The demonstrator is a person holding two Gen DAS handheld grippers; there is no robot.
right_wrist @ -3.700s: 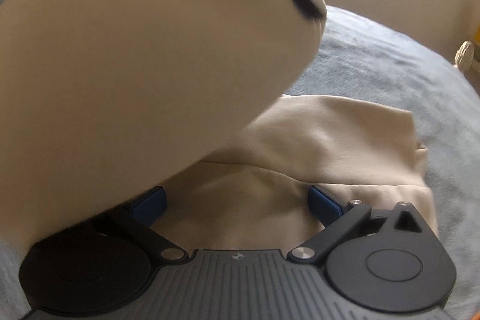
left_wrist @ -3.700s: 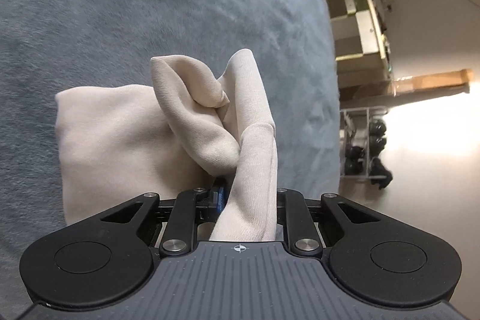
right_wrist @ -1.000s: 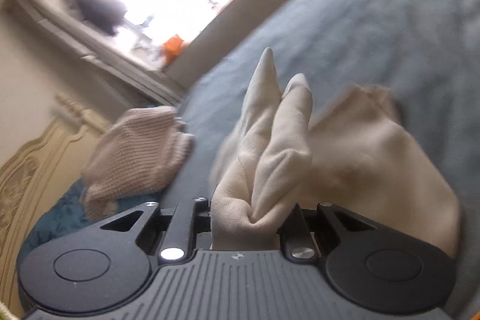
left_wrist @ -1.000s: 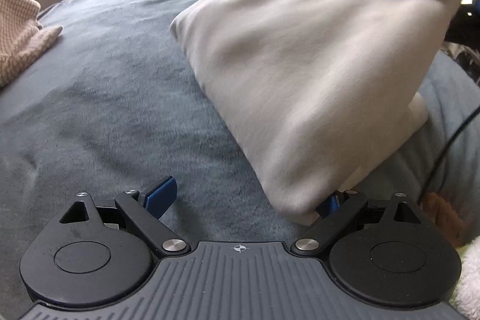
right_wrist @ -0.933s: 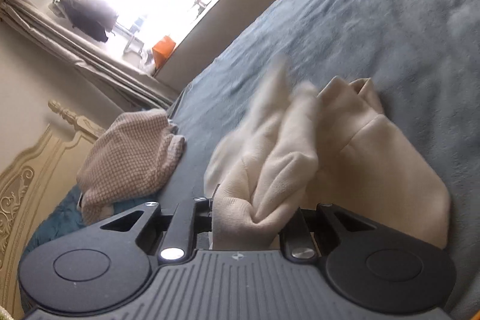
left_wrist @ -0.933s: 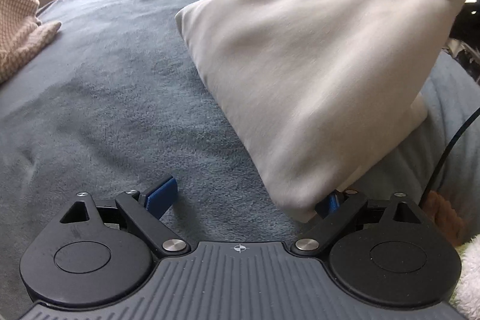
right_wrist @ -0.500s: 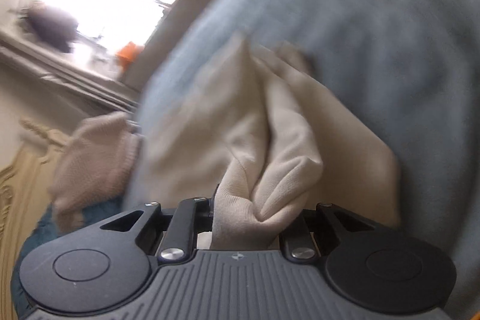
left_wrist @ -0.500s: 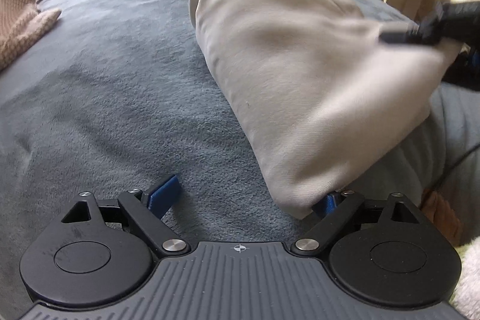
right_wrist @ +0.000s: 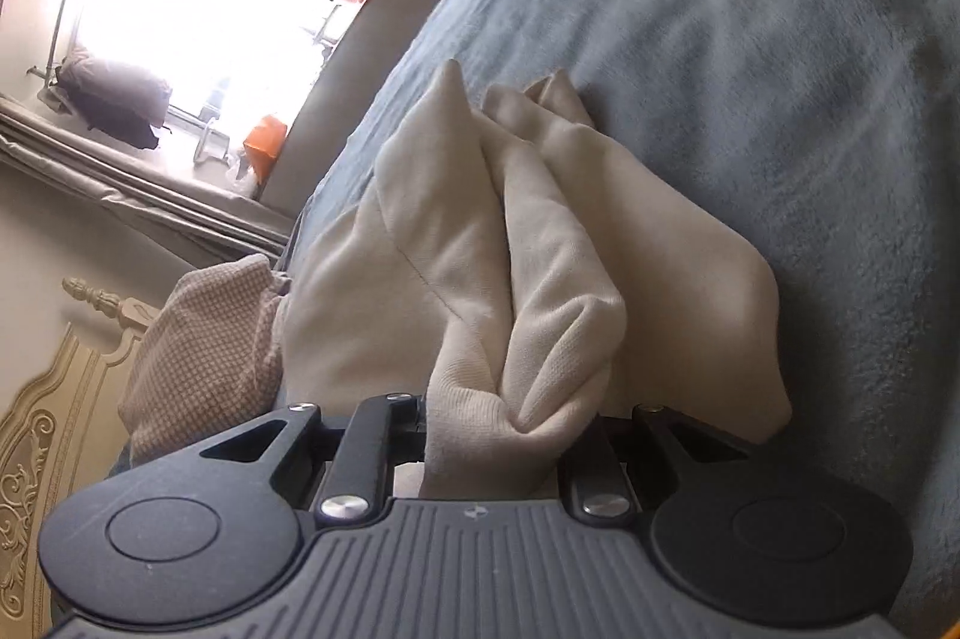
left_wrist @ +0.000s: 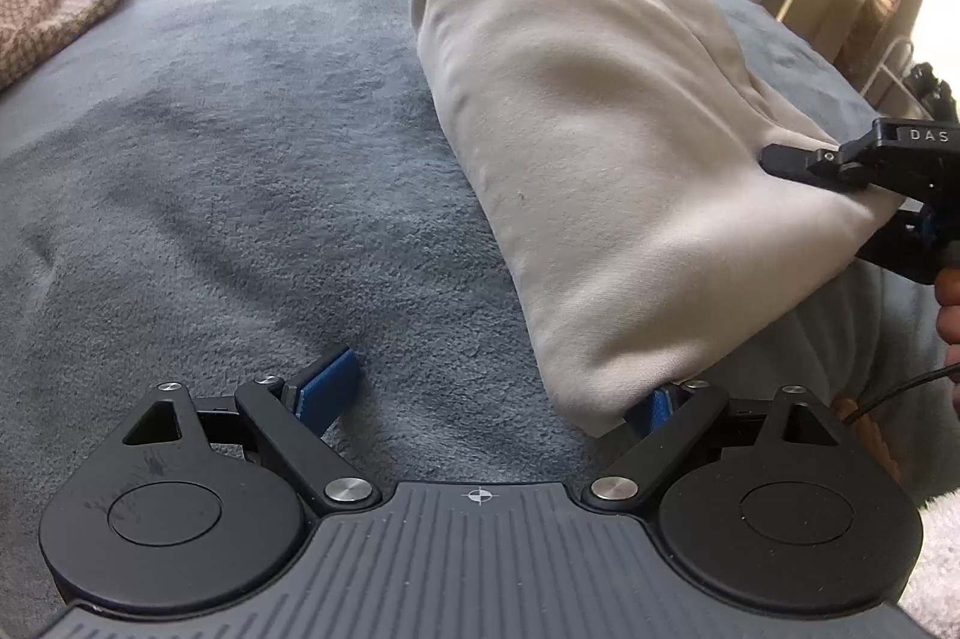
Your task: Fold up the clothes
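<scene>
The right gripper (right_wrist: 504,417) has its fingers clamped on a bunched corner of the cream sweatshirt (left_wrist: 600,159), which is folded into a thick bundle and lies on the grey-blue blanket (left_wrist: 240,129) of the bed, its gripped end lifted slightly. The left gripper (left_wrist: 492,399) sits low at the near end of the bundle with its fingers (left_wrist: 330,387) spread wide apart, the right blue pad touching the fabric's edge and the left one over bare blanket. A beige waffle-knit garment (right_wrist: 204,339) lies well apart, near the carved headboard (right_wrist: 42,399).
</scene>
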